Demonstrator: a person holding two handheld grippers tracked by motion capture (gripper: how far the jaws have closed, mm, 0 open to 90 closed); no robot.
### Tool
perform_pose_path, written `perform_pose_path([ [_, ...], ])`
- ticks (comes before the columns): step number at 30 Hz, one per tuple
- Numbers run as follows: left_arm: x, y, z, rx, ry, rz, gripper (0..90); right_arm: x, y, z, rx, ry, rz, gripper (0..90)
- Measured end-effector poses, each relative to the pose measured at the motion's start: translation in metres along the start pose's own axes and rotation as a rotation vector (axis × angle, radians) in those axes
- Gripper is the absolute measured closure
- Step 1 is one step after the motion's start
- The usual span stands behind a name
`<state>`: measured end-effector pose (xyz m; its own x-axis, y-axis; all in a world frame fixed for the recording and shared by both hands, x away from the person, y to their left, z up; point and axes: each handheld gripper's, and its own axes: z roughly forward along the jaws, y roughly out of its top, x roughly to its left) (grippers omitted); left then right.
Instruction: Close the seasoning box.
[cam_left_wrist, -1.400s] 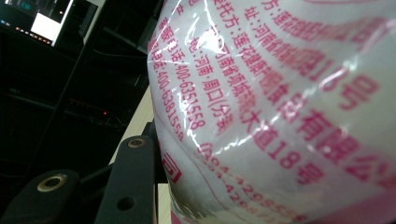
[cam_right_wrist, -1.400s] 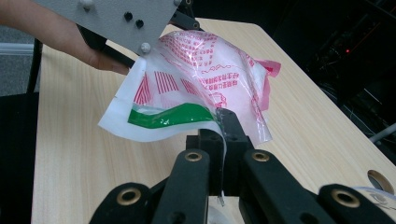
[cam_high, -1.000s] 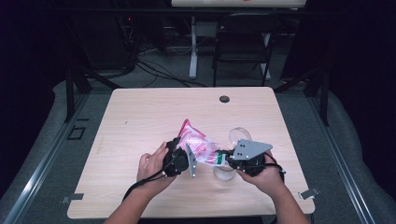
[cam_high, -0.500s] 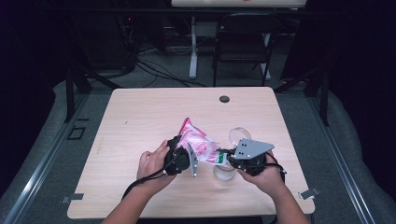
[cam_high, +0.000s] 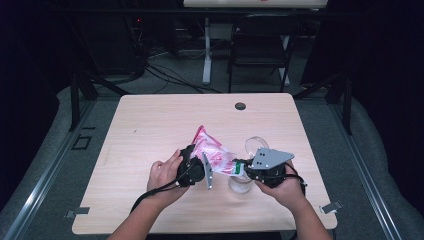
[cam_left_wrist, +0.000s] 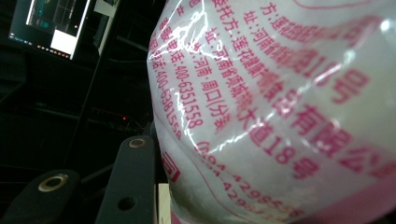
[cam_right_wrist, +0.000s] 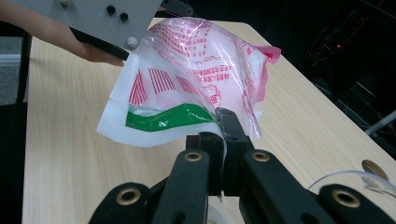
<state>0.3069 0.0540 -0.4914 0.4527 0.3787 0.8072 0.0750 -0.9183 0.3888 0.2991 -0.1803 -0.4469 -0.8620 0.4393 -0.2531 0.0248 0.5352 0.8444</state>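
Both grippers held a bag (cam_high: 214, 153) above the bench (cam_high: 150, 125): right fingers (cam_right_wrist: 229, 123) pinching its edge, left gripper (cam_high: 200, 167) clamping its body.

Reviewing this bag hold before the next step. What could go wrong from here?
1. The right gripper pinches only a thin edge of the plastic bag near its green band; a pull could tear the film or slip it free.
2. The left gripper holds the bag's bulging body, so a harder squeeze might burst it.
3. The clear cup stands right under the hands; a bump could tip it, or contents could miss it.
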Motion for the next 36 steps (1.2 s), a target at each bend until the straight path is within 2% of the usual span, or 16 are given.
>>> perform_pose_path([
  [14, 0.0004, 0.0028, -0.0002, 0.0, 0.007, 0.012, 60.6, -0.0016, -0.0016, -0.0012, -0.004, -0.002, 0.02, 90.0],
  [36, 0.0014, 0.0081, -0.0025, -0.005, 0.049, 0.078, 60.8, -0.0035, -0.0043, -0.0036, -0.011, -0.013, 0.033, 90.0],
])
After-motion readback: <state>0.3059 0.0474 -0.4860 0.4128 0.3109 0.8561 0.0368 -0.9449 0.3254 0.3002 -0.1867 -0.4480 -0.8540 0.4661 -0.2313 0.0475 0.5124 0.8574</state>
